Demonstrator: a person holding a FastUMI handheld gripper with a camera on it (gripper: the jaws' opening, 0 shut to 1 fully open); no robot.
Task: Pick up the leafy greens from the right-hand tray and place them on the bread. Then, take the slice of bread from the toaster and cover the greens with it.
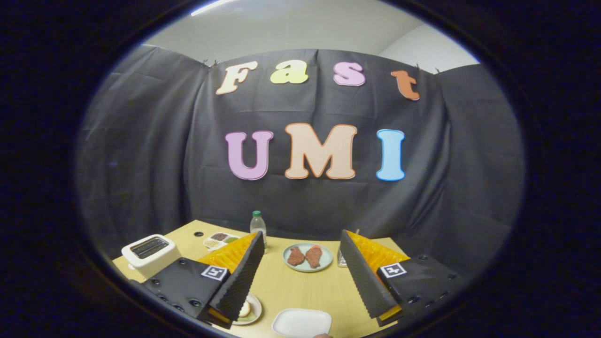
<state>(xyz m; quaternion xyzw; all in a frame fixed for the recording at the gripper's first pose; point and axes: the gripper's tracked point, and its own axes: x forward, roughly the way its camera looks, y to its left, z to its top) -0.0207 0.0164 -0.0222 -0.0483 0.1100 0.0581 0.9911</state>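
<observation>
White toaster (pixel 151 253) sits beyond the left finger on the surface (pixel 300 288); a white tray (pixel 302 323) lies just below the fingers, greens not discernible. Descending blind risks clipping the plate of meat (pixel 307 257). Hand-held gripper (pixel 300 277) hovers high, level, fingers spread wide, empty

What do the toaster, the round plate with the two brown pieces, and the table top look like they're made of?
Toaster: looks like glossy white plastic, smooth with soft highlights, with a dark metal-looking slot on top. Round plate: pale grey-green, even matte surface, probably ceramic or melamine; cannot tell which. Table: light wood-look surface, likely laminate, flat and uniform in tone. The claw hangs open above the table, holding nothing.
</observation>
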